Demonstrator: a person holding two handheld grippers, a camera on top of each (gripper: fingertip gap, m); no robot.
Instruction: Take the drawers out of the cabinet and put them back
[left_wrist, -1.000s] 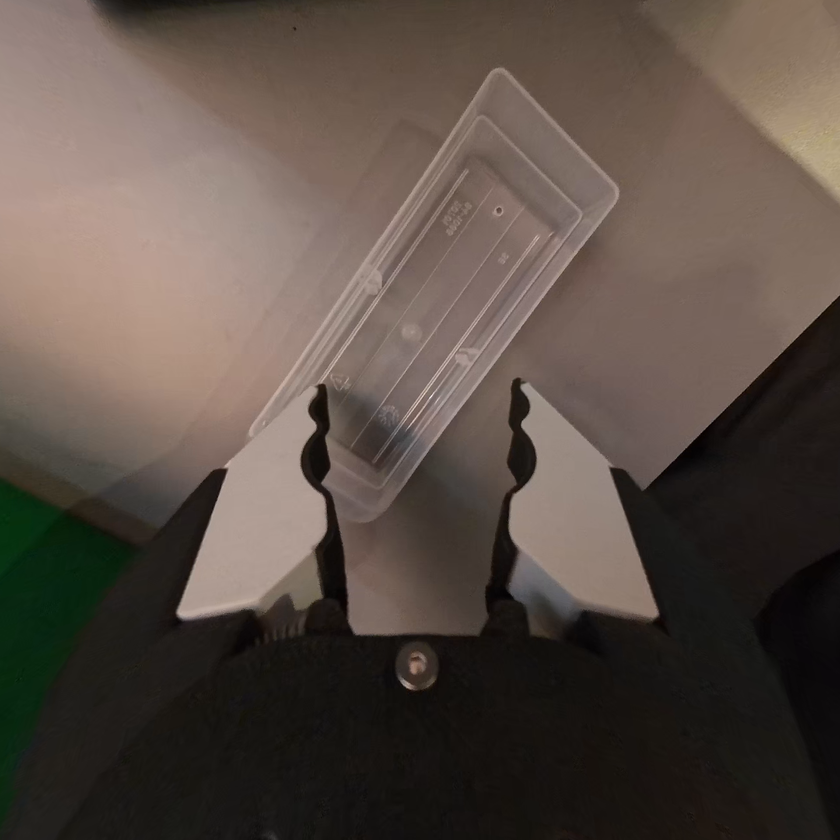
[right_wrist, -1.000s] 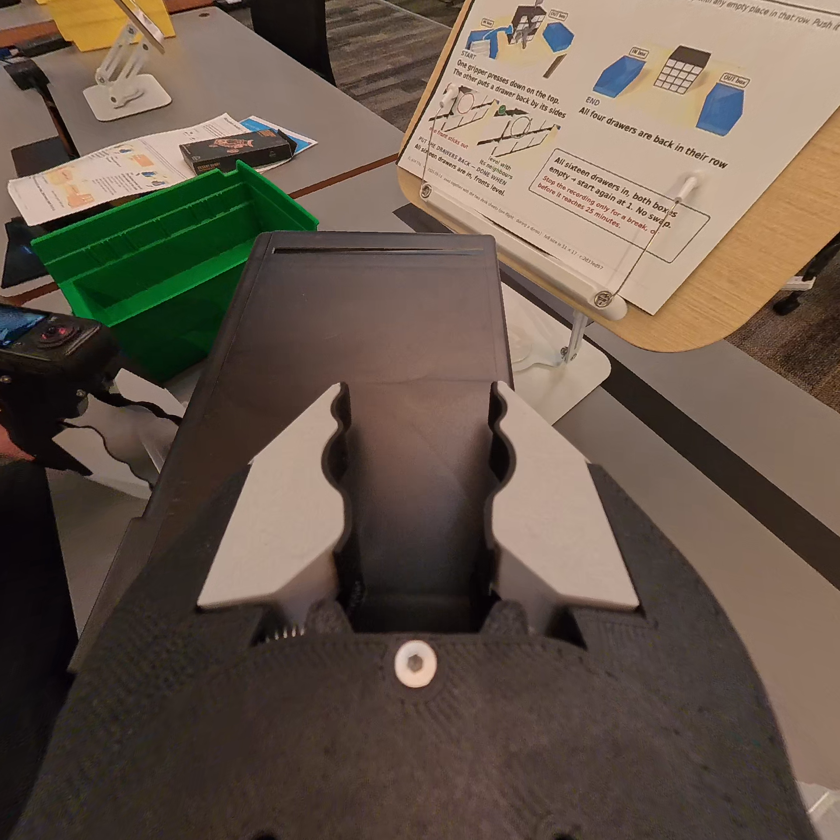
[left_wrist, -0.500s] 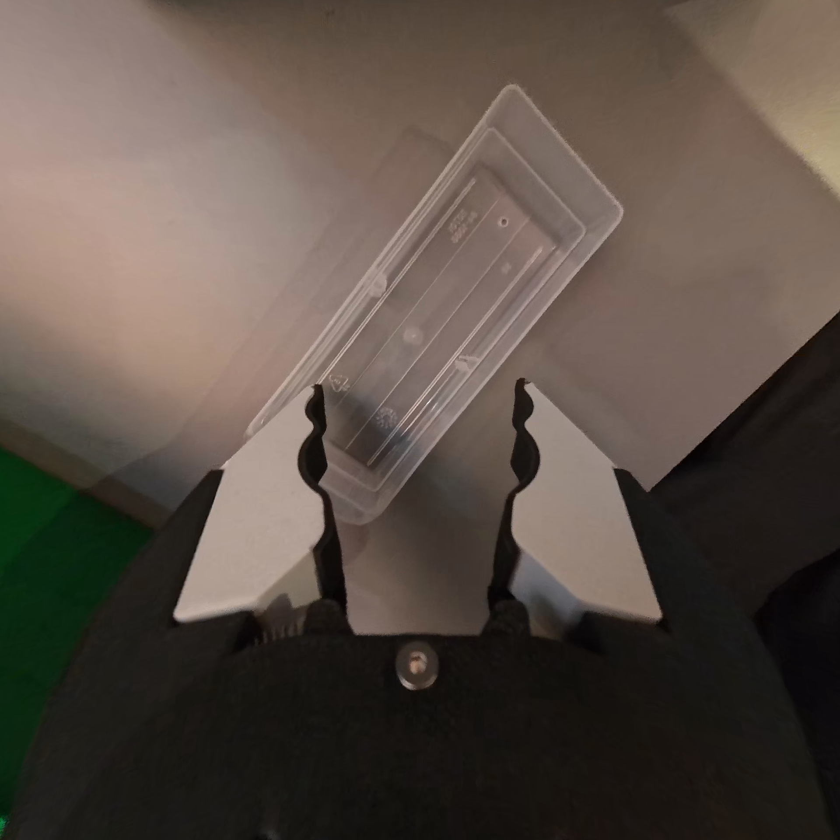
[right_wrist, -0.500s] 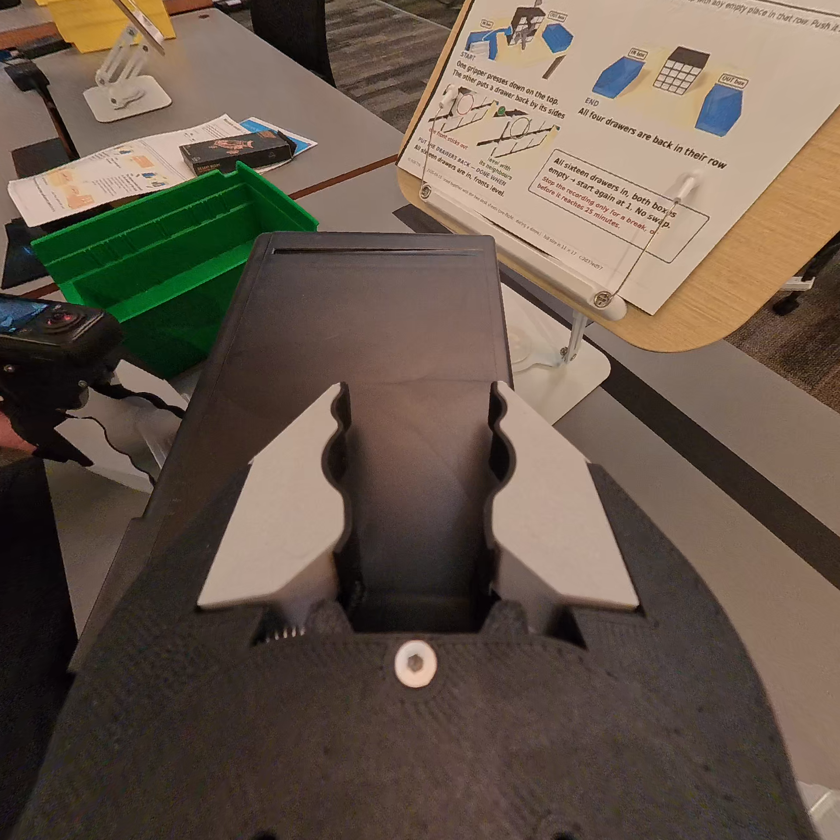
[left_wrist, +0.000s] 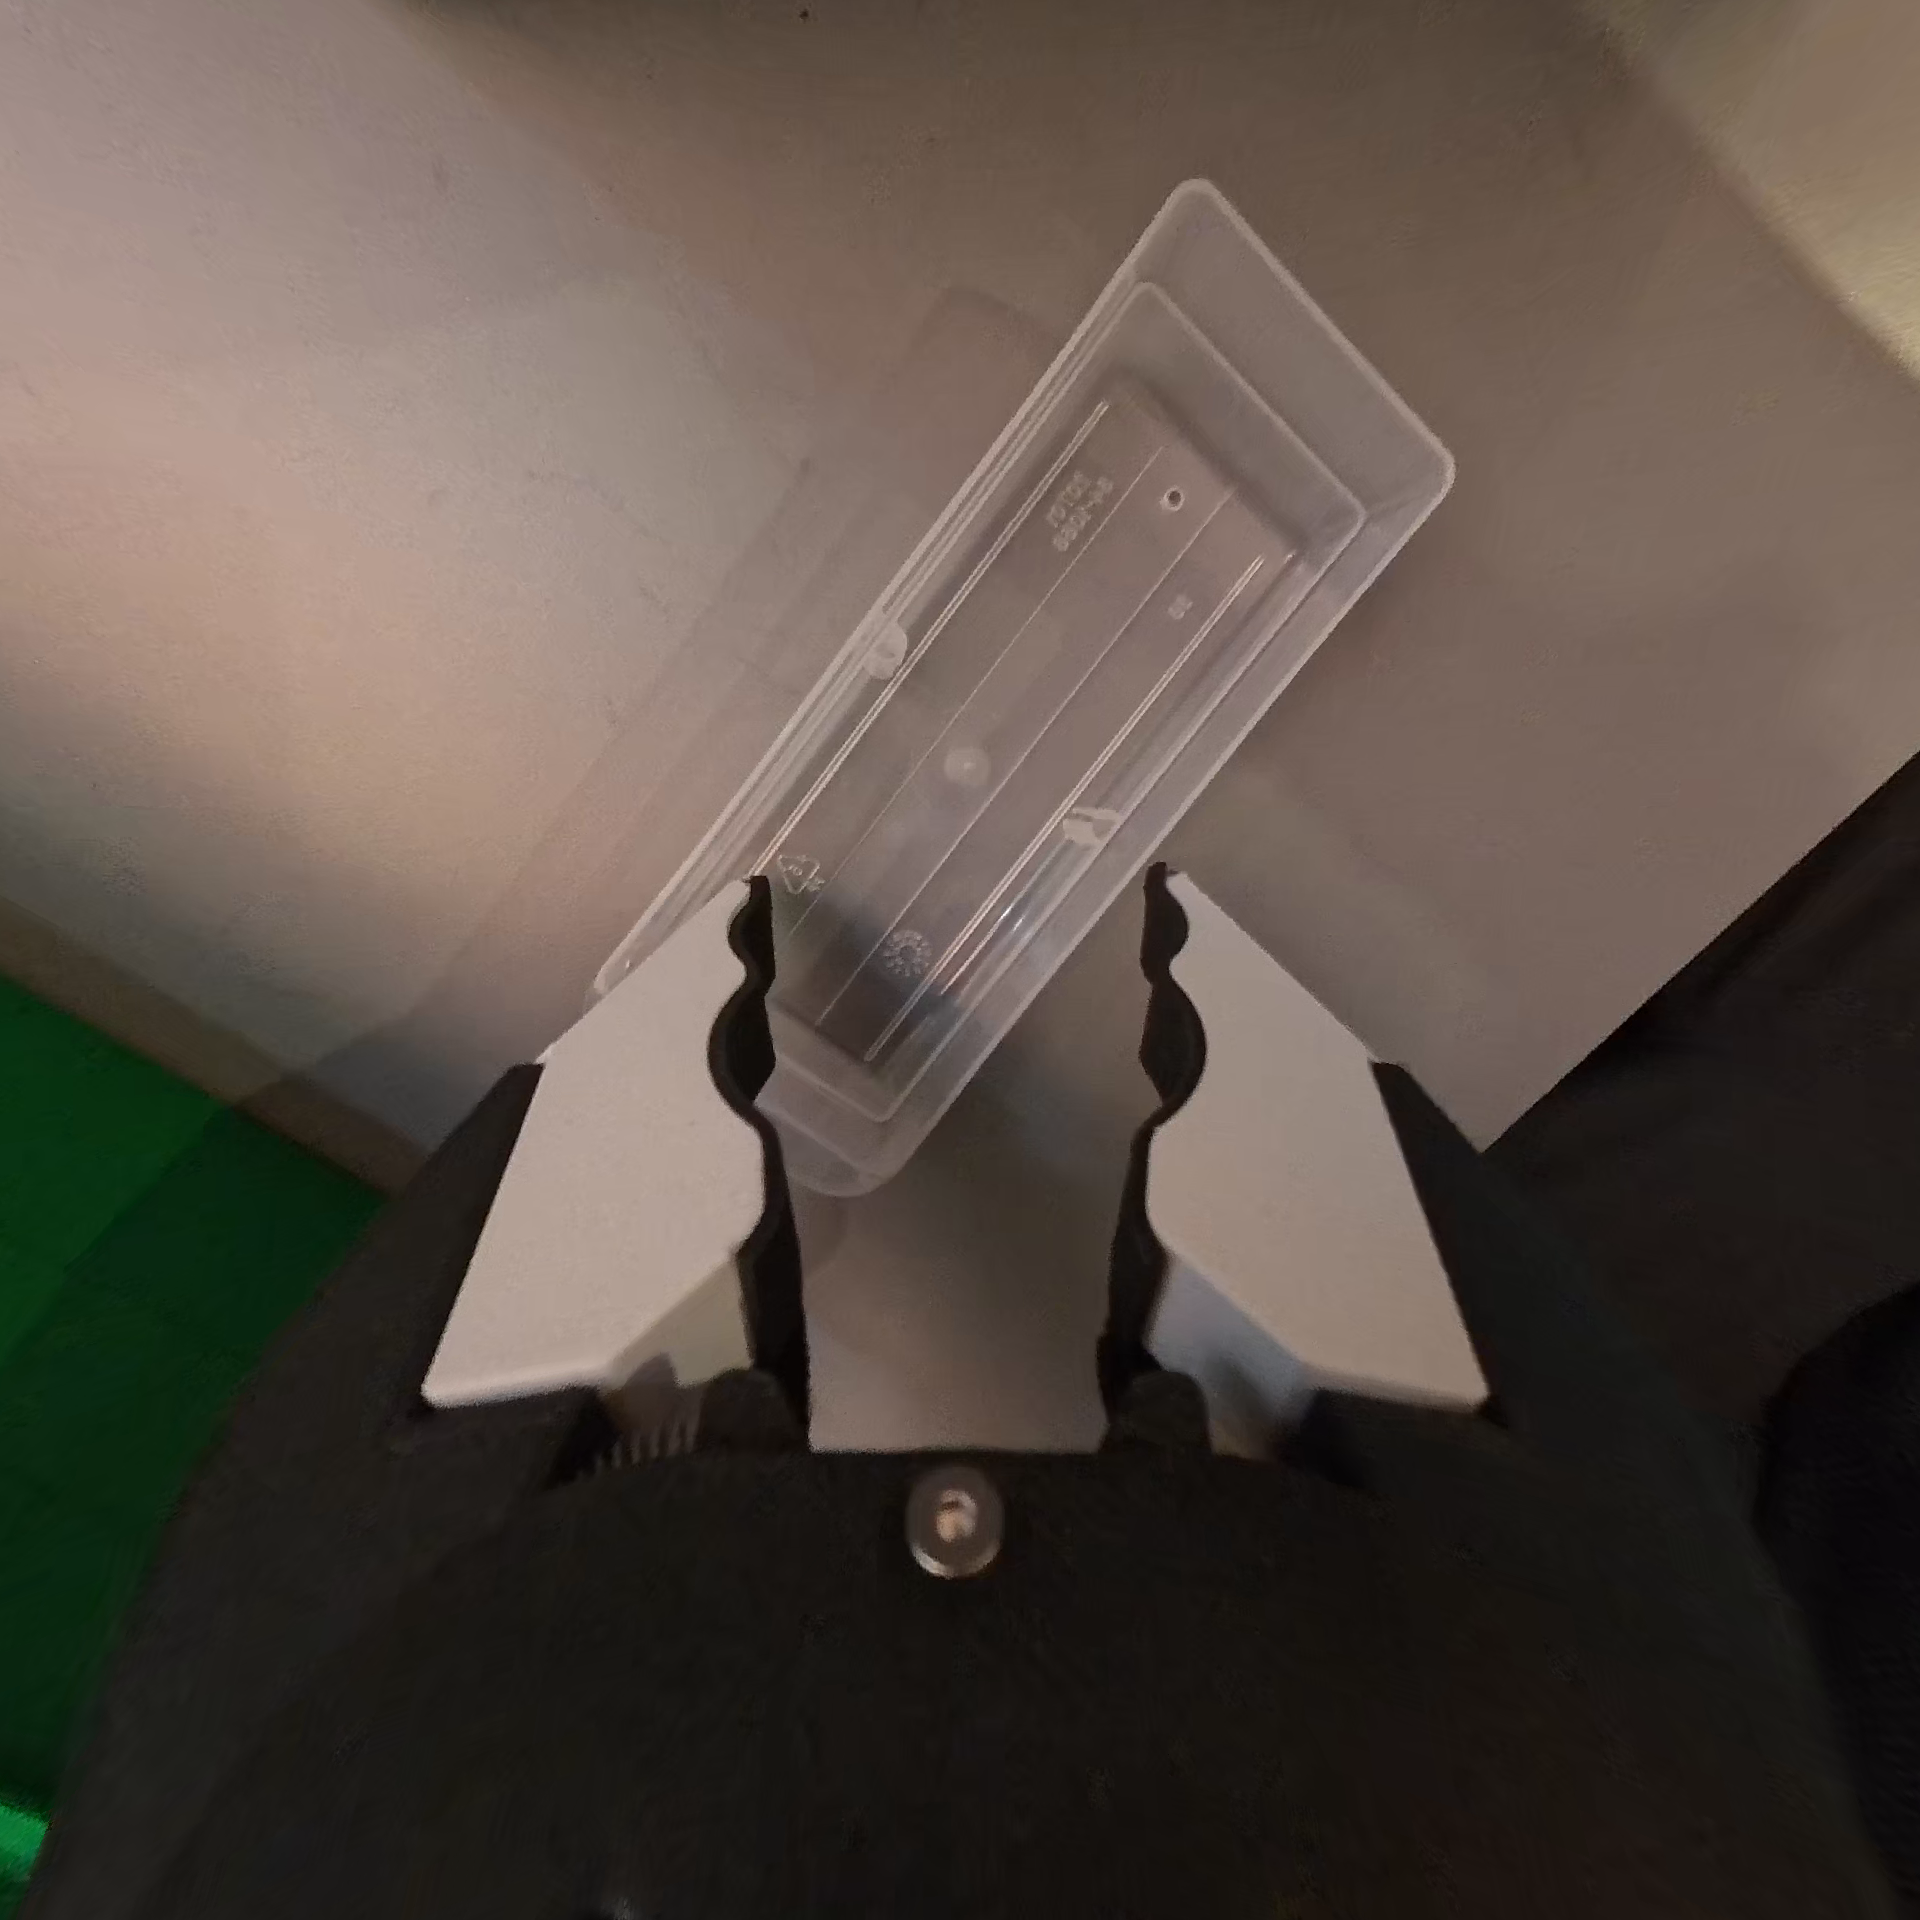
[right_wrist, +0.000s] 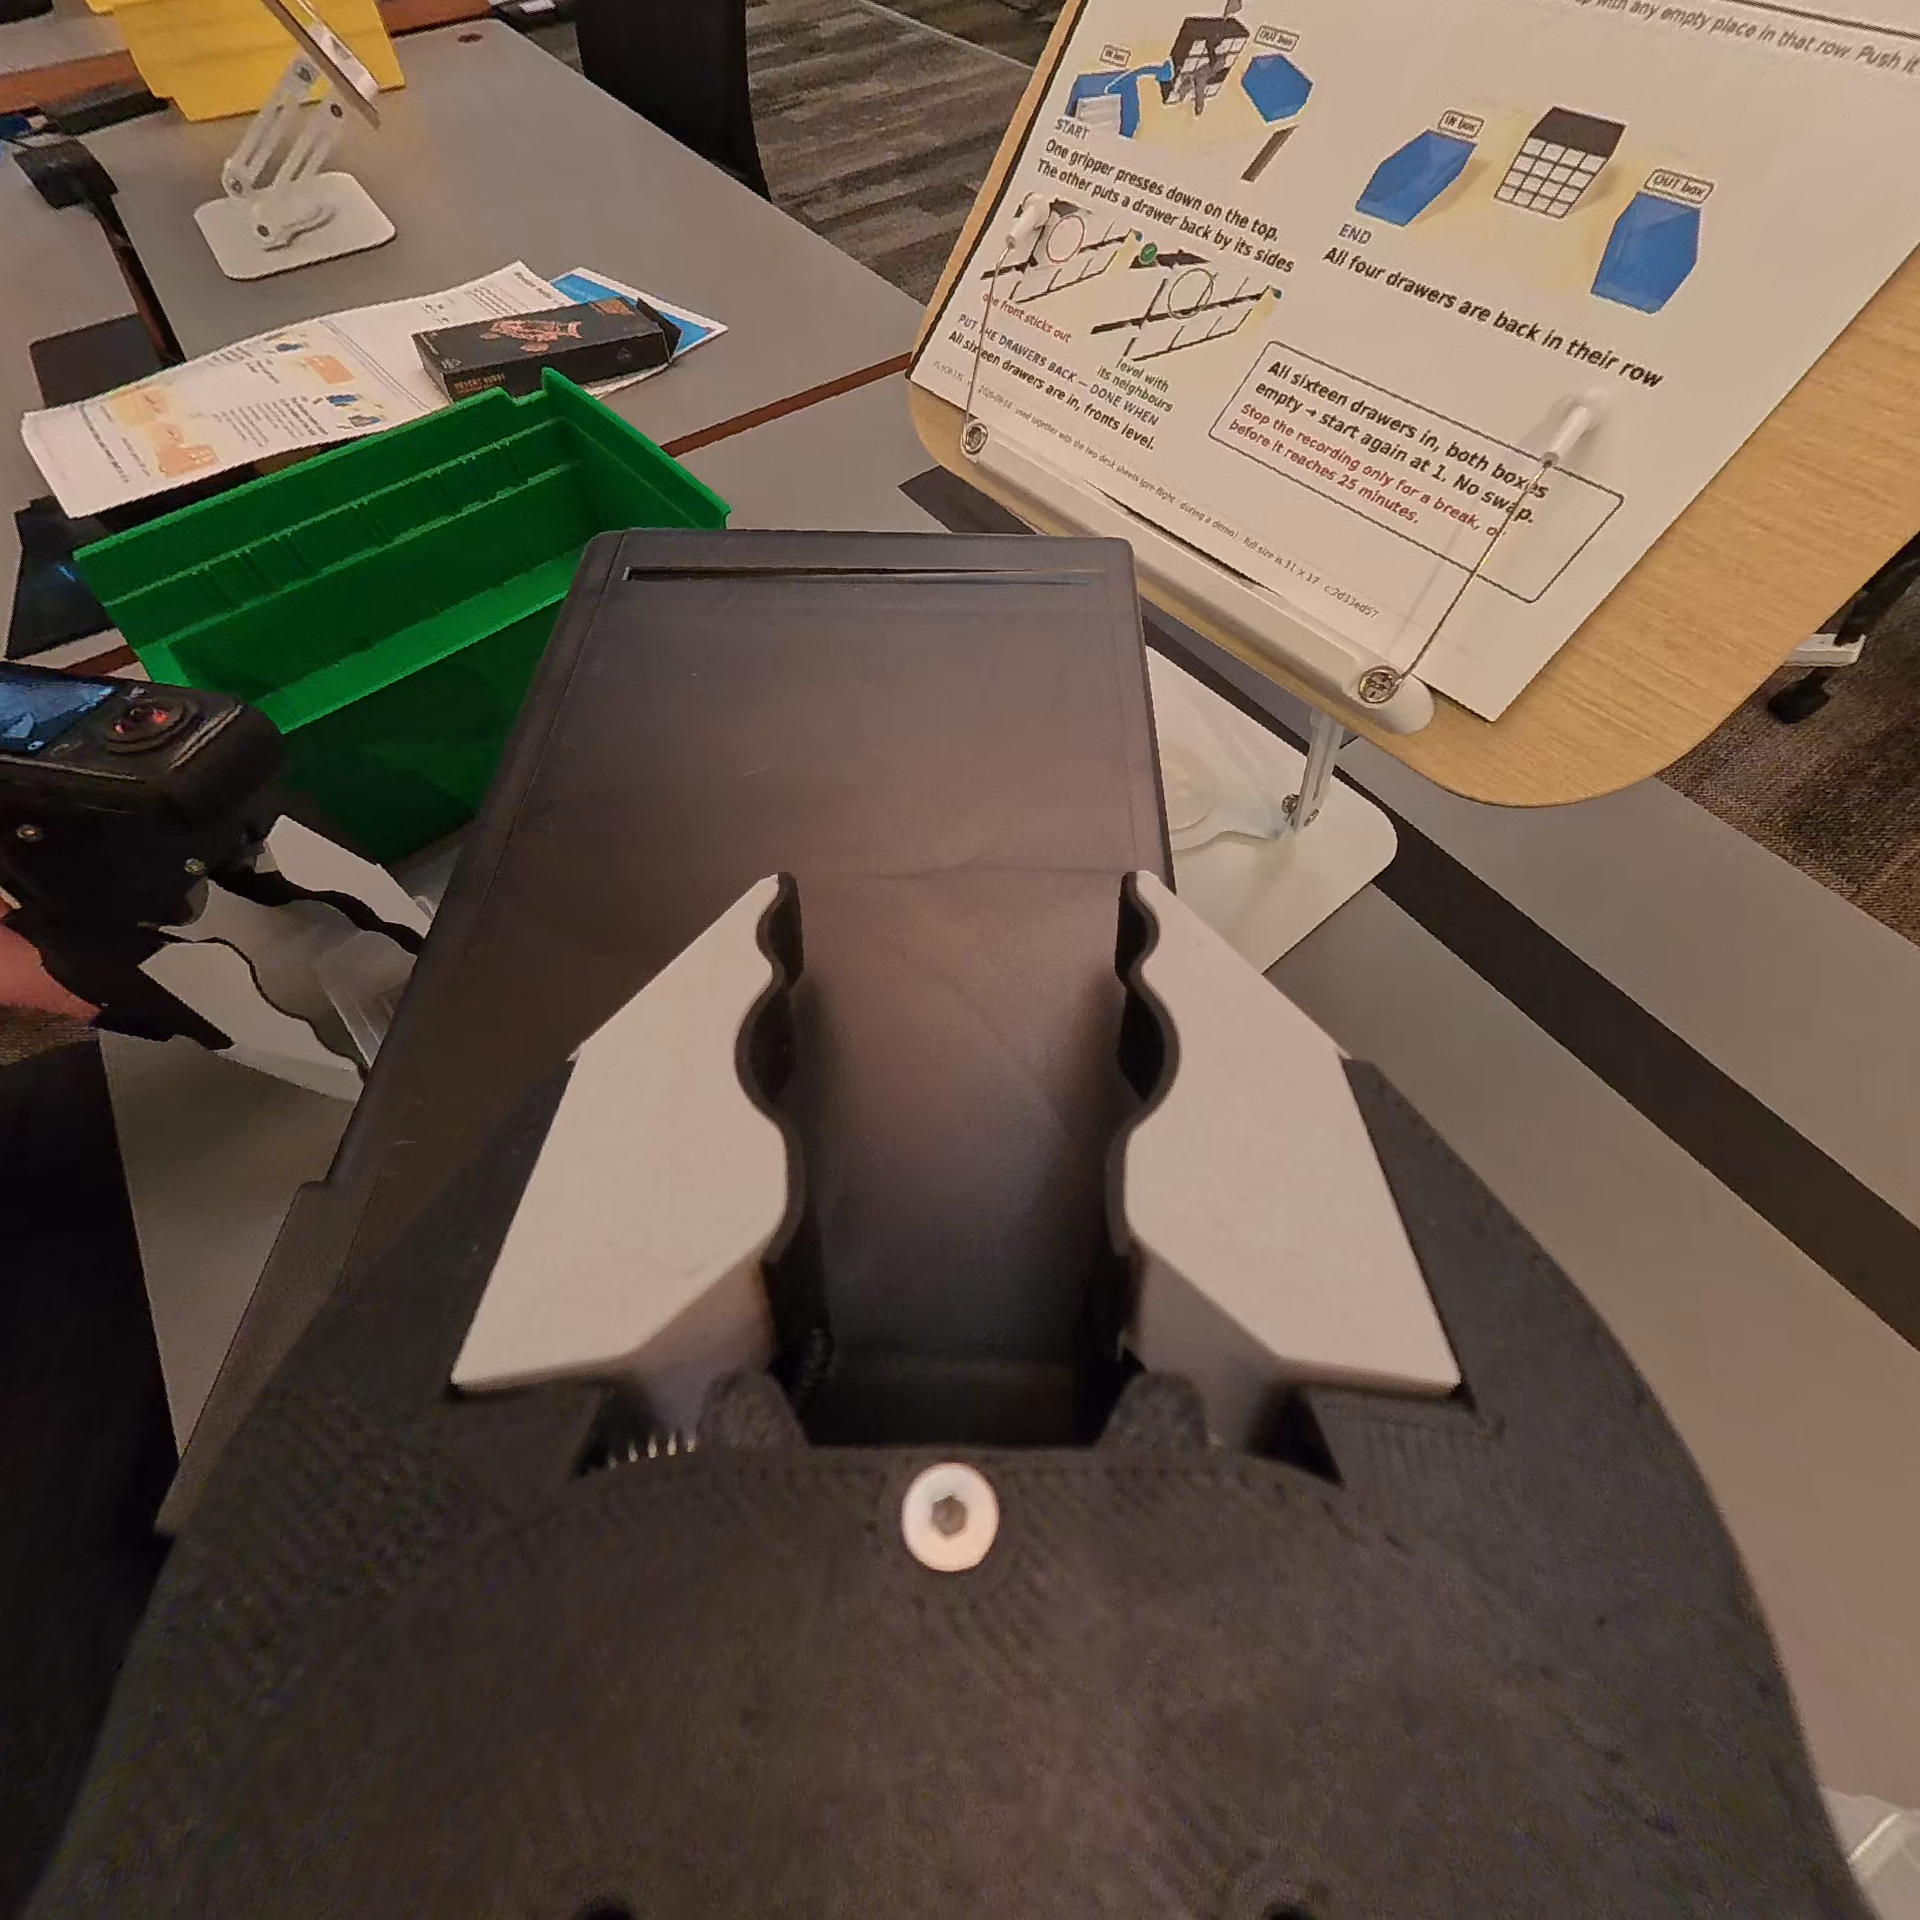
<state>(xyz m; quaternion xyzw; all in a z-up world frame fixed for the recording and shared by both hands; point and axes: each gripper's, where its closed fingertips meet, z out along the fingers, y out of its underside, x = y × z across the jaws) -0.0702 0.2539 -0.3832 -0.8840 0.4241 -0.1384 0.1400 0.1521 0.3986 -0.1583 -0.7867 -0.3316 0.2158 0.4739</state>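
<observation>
A clear plastic drawer (left_wrist: 1039, 675) lies empty and diagonal on the grey table (left_wrist: 364, 416). My left gripper (left_wrist: 956, 883) is open just above the drawer's near end, which sits partly behind the left finger (left_wrist: 644, 1143); the jaws do not grip it. The left gripper also shows in the right wrist view (right_wrist: 125, 831), left of the cabinet. The black cabinet (right_wrist: 862, 727) is seen from above, so its drawer slots are hidden. My right gripper (right_wrist: 958, 883) is open and empty over the cabinet top; I cannot tell whether it touches.
A green bin (right_wrist: 395, 582) stands left of and behind the cabinet, and shows as a green patch in the left wrist view (left_wrist: 125, 1195). An instruction board (right_wrist: 1455, 312) on a white stand rises at the right. Papers and a small black box (right_wrist: 540, 343) lie on the far table.
The left gripper has drifted slightly over the drawer, and more of the green bin shows at its left. The right gripper and cabinet have not moved.
</observation>
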